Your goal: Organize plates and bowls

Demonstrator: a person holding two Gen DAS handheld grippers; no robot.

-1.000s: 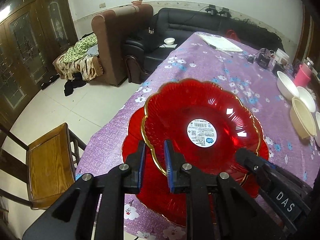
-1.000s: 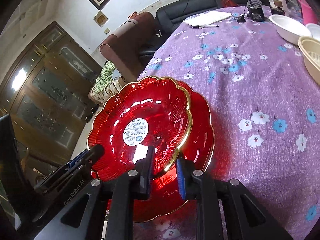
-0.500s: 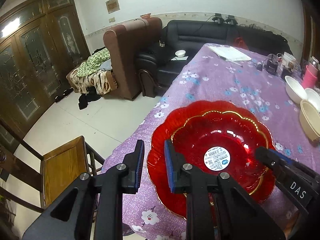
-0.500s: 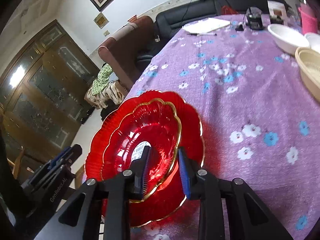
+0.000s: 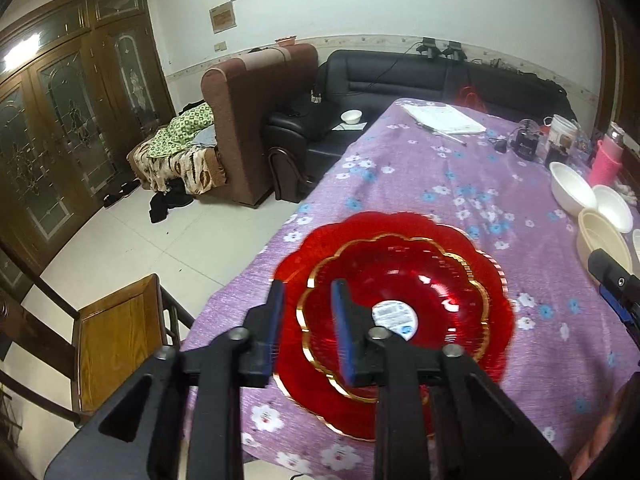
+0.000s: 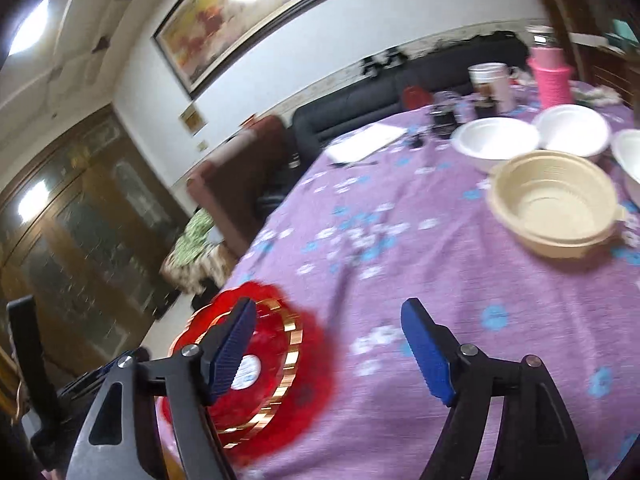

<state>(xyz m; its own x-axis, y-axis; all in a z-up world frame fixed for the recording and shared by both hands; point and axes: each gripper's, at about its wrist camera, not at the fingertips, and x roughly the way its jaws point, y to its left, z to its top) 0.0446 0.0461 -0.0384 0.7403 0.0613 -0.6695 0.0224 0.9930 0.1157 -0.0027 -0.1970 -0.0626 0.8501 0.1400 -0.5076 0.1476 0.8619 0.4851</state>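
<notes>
Both grippers have just been opening and letting go of the small red plate (image 5: pixel 394 312), which a second ago was tilted up in their pinch and is now lying flat, nested face up in the large red plate (image 5: pixel 496 292). The left gripper (image 5: pixel 308 328) is hovering with jaws slightly parted over the stack's near-left rim, nothing pressed between them. The right gripper (image 6: pixel 332 350) is spreading wide over bare purple tablecloth (image 6: pixel 460 280), the plates at its left finger. Round plates, so no long axis. The beige bowl (image 6: pixel 552 204) and white bowls (image 6: pixel 496 142) are sitting well apart.
</notes>
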